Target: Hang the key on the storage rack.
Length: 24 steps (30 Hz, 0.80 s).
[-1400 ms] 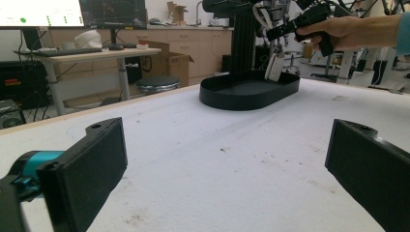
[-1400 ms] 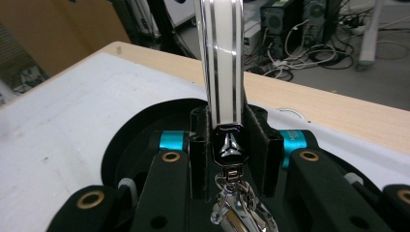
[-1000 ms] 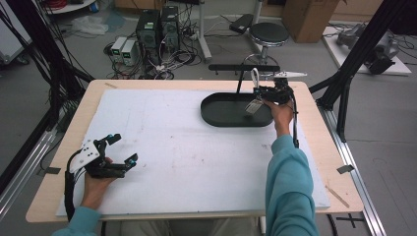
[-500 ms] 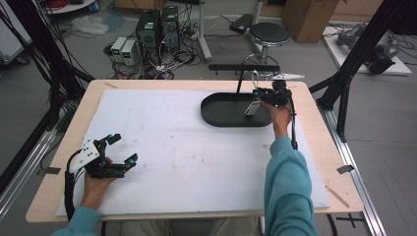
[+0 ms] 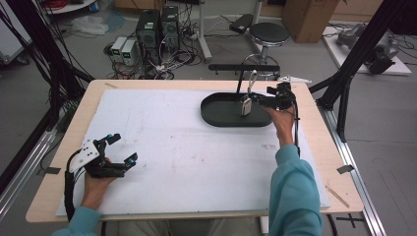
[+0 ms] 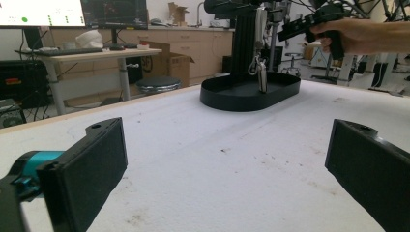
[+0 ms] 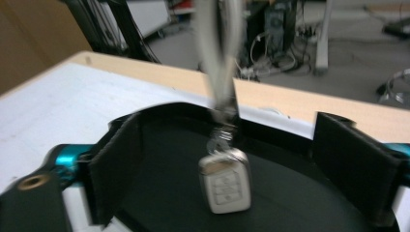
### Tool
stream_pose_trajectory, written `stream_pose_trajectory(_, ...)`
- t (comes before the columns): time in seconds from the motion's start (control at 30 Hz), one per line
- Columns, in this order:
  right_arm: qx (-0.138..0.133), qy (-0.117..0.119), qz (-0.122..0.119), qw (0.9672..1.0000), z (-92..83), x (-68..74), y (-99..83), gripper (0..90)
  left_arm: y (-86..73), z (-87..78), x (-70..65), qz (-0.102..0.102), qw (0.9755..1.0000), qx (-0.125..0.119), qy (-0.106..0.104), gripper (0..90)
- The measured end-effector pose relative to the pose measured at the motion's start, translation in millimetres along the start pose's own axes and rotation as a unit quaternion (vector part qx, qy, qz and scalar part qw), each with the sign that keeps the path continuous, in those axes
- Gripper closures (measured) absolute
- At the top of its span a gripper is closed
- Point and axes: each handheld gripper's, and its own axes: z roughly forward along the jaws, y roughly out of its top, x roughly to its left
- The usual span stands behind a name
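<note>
Key fob (image 5: pixel 246 105) hanging on a silver clip (image 5: pixel 252 81) from the black bar (image 5: pixel 243 67) of a stand at the far right of the counter (image 5: pixel 196 162), just above the floor of a black oval tray (image 5: pixel 216 117). Looks like the hanging step done, or all but done: clip hooked over the bar, fob dangling straight down with its buttons facing the right gripper (image 5: pixel 258 101).

Right-hand jaws just opened and standing wide, one on each side of the fob (image 7: pixel 225 186) in the right gripper view, neither pad pressing on it. Clip blurred there, perhaps swinging a little. Left to do, by the look of it: draw the right gripper back toward the near edge without catching the fob.

Left gripper (image 5: pixel 123 147) resting at the near left of the counter, well apart from the stand, jaws spread wide with nothing between them, pointing across the white surface toward the tray (image 6: pixel 251 96).

Inside the tray: the foot of the stand's upright post at the far side and the fob's lower end hanging within the rim. Cannot tell whether the fob touches the tray floor. Nothing else seen inside.
</note>
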Motion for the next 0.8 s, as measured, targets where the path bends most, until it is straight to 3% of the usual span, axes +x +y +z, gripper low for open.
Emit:
stream_pose_trajectory(0.03, 0.0, 0.0, 0.0, 1.0, 0.0, 0.0, 0.0, 9.9, -0.1, 0.0, -0.6, 0.0, 1.0, -0.001, 0.003, 1.7)
stream_pose_trajectory(0.07, -0.008, 0.007, -0.007, 0.9999, -8.9, 6.3, -0.2, 0.7, 0.0, -0.2, -0.7, 0.003, 1.0, 0.001, 0.003, 1.7)
stream_pose_trajectory(0.3, -0.054, 0.032, -0.045, 0.997, -45.2, 28.1, -5.8, 0.7, -0.1, -0.1, -0.6, 0.0, 1.0, -0.001, 0.005, 1.7)
stream_pose_trajectory(0.33, -0.065, 0.038, -0.056, 0.9955, -57.8, 34.4, -12.3, 0.7, -0.1, -0.1, -0.7, 0.0, 1.0, -0.002, 0.007, 1.7)
stream_pose_trajectory(0.43, -0.081, 0.041, -0.068, 0.9936, -70.3, 39.2, -20.9, 0.7, -0.1, -0.3, -0.7, 0.0, 0.9999, -0.001, 0.01, 1.7)
stream_pose_trajectory(0.47, -0.095, 0.043, -0.082, 0.9912, -82.6, 42.8, -30.7, 0.7, -0.3, -0.6, -0.9, 0.001, 0.9999, -0.003, 0.011, 1.7)
stream_pose_trajectory(0.5, -0.089, 0.042, -0.08, 0.9919, -87.7, 44.7, -34.3, 0.7, -0.4, -1.1, -1.1, 0.001, 0.9999, -0.005, 0.013, 1.7)
stream_pose_trajectory(0.57, -0.113, 0.045, -0.088, 0.9887, -97.5, 48.2, -45.8, 0.7, -0.7, -1.7, -1.2, 0.001, 0.9999, -0.01, 0.014, 1.7)
stream_pose_trajectory(0.8, -0.131, 0.039, -0.094, 0.9861, -114.6, 50.7, -77.8, 0.7, -0.6, -1.8, -1.6, 0.002, 0.9999, -0.008, 0.015, 1.7)
